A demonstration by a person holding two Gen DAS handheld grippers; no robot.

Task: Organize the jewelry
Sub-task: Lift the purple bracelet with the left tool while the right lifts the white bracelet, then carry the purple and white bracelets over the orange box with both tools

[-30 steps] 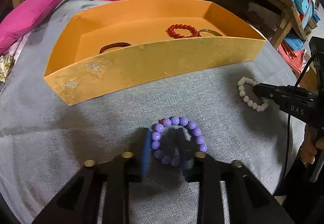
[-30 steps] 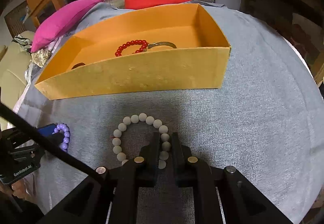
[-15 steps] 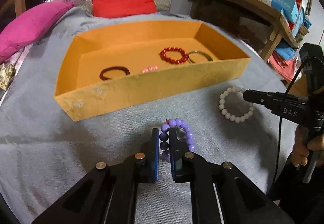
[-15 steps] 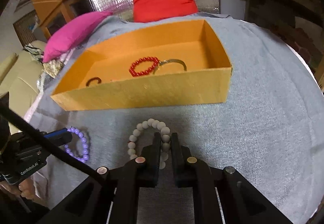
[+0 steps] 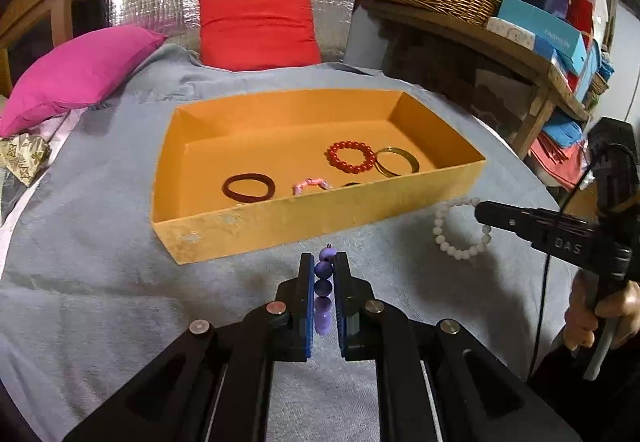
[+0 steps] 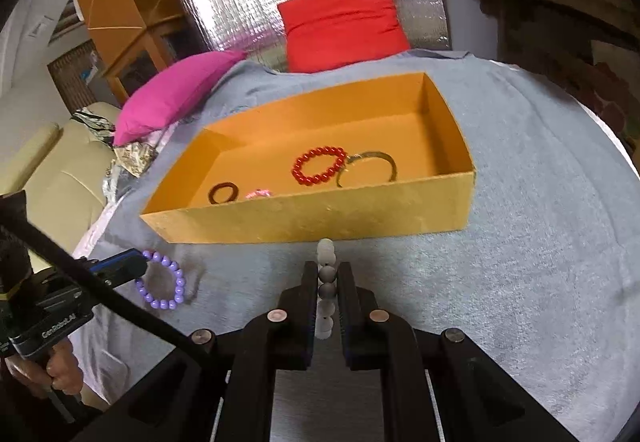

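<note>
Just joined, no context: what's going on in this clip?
A person holds a gripper in each hand, sorting bracelets into an orange box. The left gripper is shut on a purple bead bracelet, the right gripper on a white bead bracelet. Both bracelets hang lifted off the grey cloth, short of the box, which already holds a red bead bracelet and other bands.

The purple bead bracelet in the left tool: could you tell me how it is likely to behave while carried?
The purple bead bracelet probably hangs as a floppy loop, pinched by a few beads in the left tool. It looks light. The round, glossy beads may slip, so a sharp swing could shake it loose.
</note>
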